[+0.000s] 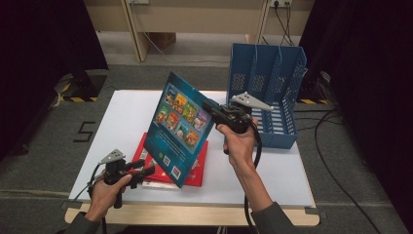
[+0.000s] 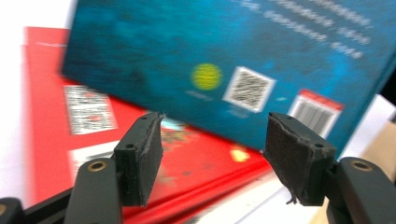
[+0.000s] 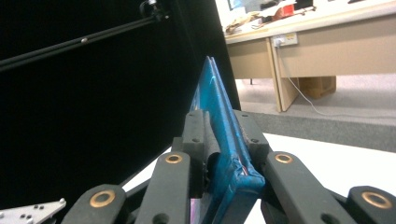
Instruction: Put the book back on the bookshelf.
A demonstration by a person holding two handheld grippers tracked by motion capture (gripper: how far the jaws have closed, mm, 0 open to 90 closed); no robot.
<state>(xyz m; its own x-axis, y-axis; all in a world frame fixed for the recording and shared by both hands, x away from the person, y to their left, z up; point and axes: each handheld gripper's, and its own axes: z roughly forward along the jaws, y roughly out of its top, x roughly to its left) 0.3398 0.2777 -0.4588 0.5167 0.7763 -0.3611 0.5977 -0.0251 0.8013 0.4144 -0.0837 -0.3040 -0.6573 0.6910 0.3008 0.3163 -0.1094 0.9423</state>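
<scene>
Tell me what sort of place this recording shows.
Probably an office or lab set up for recording: a white table on grey carpet, a blue file rack, wooden desks behind, black curtains at the sides.

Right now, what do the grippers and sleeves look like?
Both are black pistol-grip units. The left gripper and right gripper each carry a grey three-cornered plate on top and trail a black cable. The jaws show brass-coloured pivot pins, and the dark pads are frayed. Sleeves are grey-green.

A blue file rack (image 1: 272, 92) stands at the white table's (image 1: 122, 122) far right corner.
</scene>
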